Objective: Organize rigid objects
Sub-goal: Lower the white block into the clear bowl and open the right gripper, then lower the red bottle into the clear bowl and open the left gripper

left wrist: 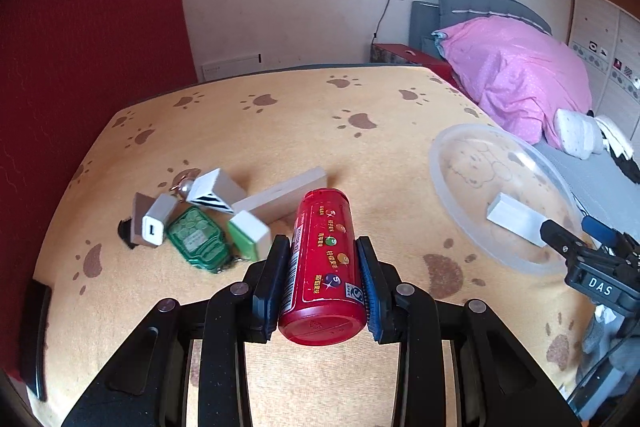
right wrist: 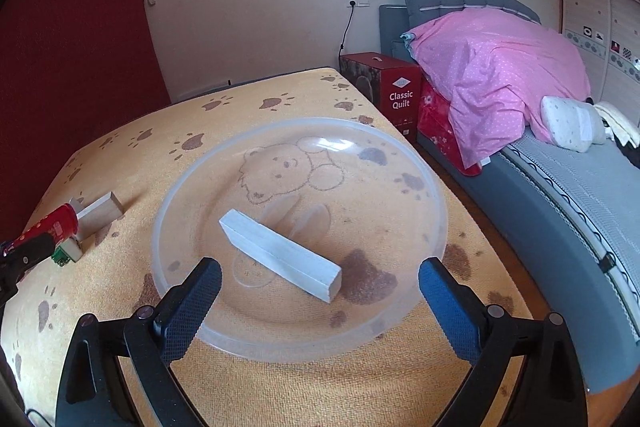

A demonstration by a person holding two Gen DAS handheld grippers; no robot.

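My left gripper (left wrist: 323, 247) is shut on a red candy tube (left wrist: 326, 267), held above the yellow paw-print cloth; the tube also shows at the left edge of the right wrist view (right wrist: 56, 225). A clear plastic tray (right wrist: 436, 211) holds a white block (right wrist: 280, 259); both also show in the left wrist view, tray (left wrist: 444, 187) and block (left wrist: 516, 221). My right gripper (right wrist: 320, 279) is open over the tray's near rim and shows in the left wrist view (left wrist: 560, 235).
A pile lies left of the tube: a wooden block (left wrist: 280, 199), a green-and-white tile (left wrist: 250, 231), a green key fob (left wrist: 196, 239), a white charger (left wrist: 154, 225) and a striped box (left wrist: 216, 191). A bed (right wrist: 560, 163) stands to the right.
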